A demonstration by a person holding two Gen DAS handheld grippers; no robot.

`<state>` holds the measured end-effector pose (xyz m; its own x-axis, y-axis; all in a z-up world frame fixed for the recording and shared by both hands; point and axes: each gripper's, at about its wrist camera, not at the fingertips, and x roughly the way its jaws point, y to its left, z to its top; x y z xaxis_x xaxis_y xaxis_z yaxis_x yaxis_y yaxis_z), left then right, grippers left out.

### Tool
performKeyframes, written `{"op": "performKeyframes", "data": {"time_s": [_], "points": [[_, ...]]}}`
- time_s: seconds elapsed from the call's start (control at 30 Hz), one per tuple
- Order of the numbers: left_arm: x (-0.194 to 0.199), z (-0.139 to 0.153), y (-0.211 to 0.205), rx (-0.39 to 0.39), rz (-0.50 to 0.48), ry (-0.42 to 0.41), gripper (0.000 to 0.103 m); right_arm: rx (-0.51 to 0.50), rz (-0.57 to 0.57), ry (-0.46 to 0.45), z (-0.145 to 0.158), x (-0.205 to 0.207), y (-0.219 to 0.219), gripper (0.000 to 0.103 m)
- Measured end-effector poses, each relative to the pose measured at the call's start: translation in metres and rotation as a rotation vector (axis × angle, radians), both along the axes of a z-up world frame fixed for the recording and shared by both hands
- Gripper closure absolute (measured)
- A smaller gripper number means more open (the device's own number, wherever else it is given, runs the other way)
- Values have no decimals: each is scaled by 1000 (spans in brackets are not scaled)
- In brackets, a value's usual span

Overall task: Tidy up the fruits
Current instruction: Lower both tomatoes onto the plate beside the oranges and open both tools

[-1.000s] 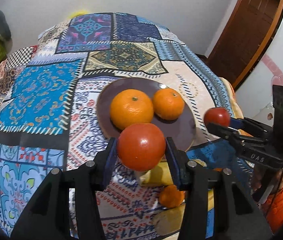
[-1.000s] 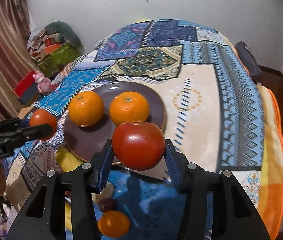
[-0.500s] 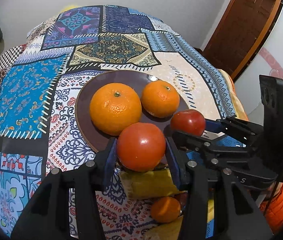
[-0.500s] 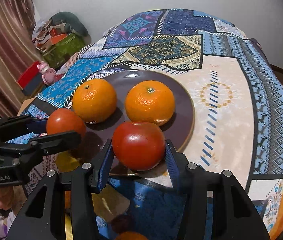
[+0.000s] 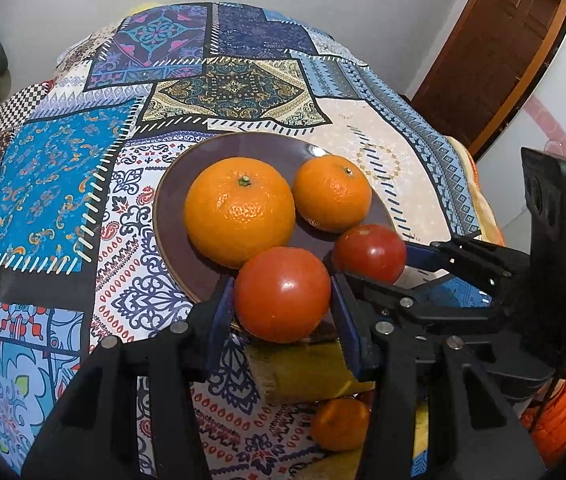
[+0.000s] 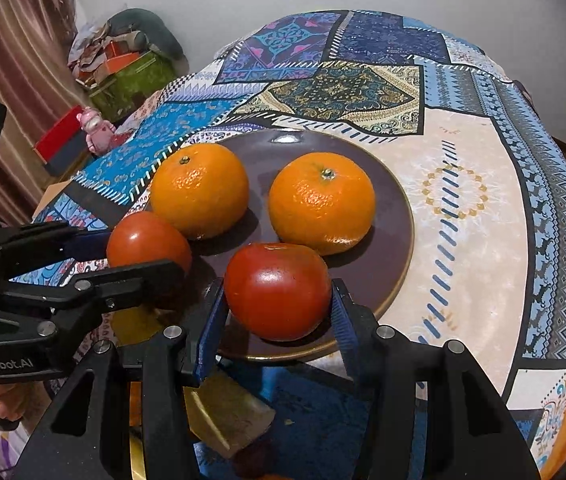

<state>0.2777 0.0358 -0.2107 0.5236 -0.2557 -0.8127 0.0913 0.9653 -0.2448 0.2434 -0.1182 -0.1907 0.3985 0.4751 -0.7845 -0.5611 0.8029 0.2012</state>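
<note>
A patterned cloth (image 5: 63, 184) covers the table, and a dark plate (image 6: 399, 232) rests on it. Two oranges (image 5: 240, 211) (image 5: 333, 194) sit side by side on the plate's far half. At its near edge, the left claw (image 5: 282, 296) clenches one tomato (image 5: 282, 294), and the right claw (image 6: 278, 294) clenches another tomato (image 6: 278, 291). A small orange (image 5: 339, 424) lies below, off the plate.

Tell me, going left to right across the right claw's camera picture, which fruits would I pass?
Tomato held by the left claw → left orange → tomato held by the right claw → right orange, the oranges resting on the brown plate.
</note>
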Motion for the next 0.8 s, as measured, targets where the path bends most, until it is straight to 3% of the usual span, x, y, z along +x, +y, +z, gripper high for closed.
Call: {"op": "performKeyframes", "data": {"time_s": [0.47, 0.8], "points": [[-27, 28, 6, -8, 31, -38, 53, 16, -7, -47, 28, -27, -24, 53], [-75, 26, 13, 2, 56, 2, 52, -31, -38, -28, 23, -66, -54, 53]]}}
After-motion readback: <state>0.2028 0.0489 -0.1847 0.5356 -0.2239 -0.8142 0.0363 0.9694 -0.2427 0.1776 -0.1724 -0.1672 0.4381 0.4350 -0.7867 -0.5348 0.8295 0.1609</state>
